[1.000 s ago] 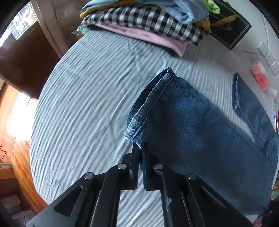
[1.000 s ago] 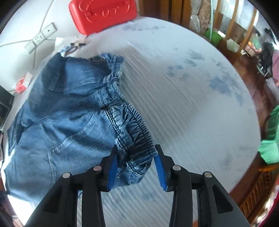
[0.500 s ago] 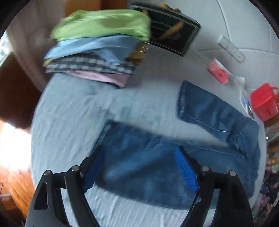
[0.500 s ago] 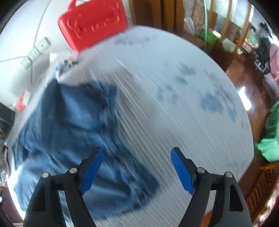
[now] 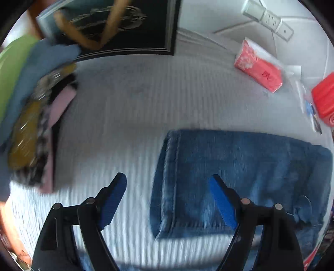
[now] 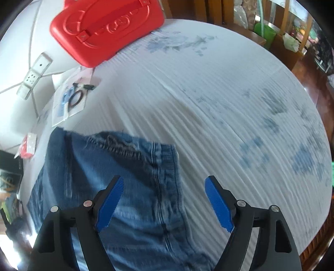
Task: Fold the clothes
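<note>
Left wrist view: the left gripper hangs above a ribbed white bedsheet with its jaws spread wide and nothing between the blue pads. The jeans lie flat on the sheet, one leg hem running roughly upright just inside the right-hand finger and the denim extending to the right edge of the frame. A stack of folded clothes, with green, light blue, mustard, checked and pink layers, sits at the left, well apart from the jeans. A dark framed picture leans at the top, and a red tissue pack lies near a power strip at the upper right. Motion blur softens most of the frame. Right wrist view: the right gripper is likewise wide open and empty, poised over the waist end of the jeans, whose seam and frayed edge lie between and beyond the left-hand finger. A red plastic case rests at the head of the bed, with a power strip and small packets holding a black cable beside it.
</note>
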A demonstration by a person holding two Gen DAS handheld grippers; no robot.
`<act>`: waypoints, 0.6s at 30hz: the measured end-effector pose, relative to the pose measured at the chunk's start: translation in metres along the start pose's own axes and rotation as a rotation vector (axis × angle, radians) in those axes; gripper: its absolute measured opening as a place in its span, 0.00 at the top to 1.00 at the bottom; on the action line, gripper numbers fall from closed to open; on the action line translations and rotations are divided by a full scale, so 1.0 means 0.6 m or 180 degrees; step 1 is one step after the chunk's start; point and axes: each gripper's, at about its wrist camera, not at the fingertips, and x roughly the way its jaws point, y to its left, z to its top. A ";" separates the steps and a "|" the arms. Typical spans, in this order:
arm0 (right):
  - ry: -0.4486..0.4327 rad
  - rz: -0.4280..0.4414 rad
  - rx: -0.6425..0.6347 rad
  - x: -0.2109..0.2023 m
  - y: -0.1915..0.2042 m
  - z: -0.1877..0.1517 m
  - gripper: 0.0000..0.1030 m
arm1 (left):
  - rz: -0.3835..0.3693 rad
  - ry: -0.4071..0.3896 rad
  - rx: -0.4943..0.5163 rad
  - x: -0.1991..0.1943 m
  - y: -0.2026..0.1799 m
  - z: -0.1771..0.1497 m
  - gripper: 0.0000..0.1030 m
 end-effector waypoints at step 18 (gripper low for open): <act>0.0258 -0.0412 -0.0448 0.114 0.065 0.004 0.40 | 0.0086 0.0166 0.0200 0.034 0.006 0.006 0.46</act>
